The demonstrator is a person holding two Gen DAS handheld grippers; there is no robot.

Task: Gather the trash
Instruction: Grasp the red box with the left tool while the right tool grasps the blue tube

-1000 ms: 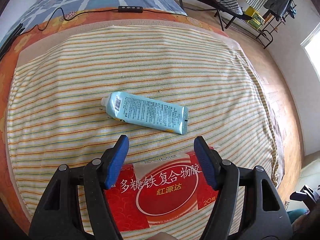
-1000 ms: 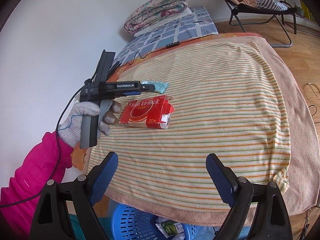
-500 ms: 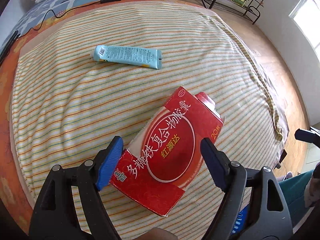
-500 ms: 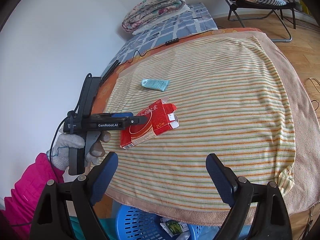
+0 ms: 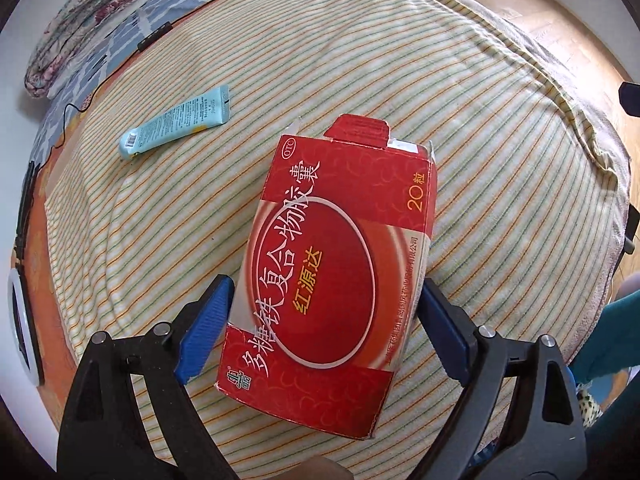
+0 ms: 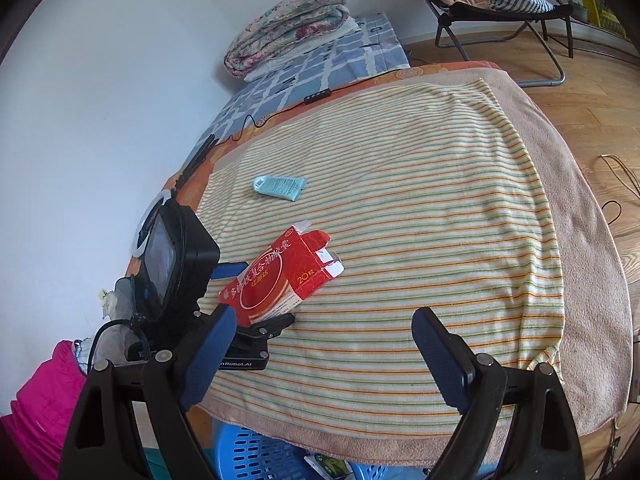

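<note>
- Seen from the left wrist, the left gripper [image 5: 322, 322] straddles the near half of the red medicine box [image 5: 340, 276], which lies flat on the striped towel [image 5: 500, 140]. Its jaws have just been opening and stand wide, the box between them; the left pad sits at the box's edge, but whether either pad presses cannot be told, so the hold reads as loose at best.
- The box's long axis runs away from the gripper, opened flap at the far end, so a squeeze across its narrow width looks like the coming move.
- A pale blue tube [image 5: 176, 122], also likely trash, lies far left, well apart, with nothing blocking the way to it.
- From the right wrist, the right gripper [image 6: 320, 354] hangs released and empty over the towel's near edge, well right of the box [image 6: 280, 276].
- The left gripper [image 6: 256, 300] is plainly the nearer tool.
- A blue basket [image 6: 256, 456], holding some wrappers, waits below the near edge; a folded quilt [image 6: 288, 28] rests far behind.
</note>
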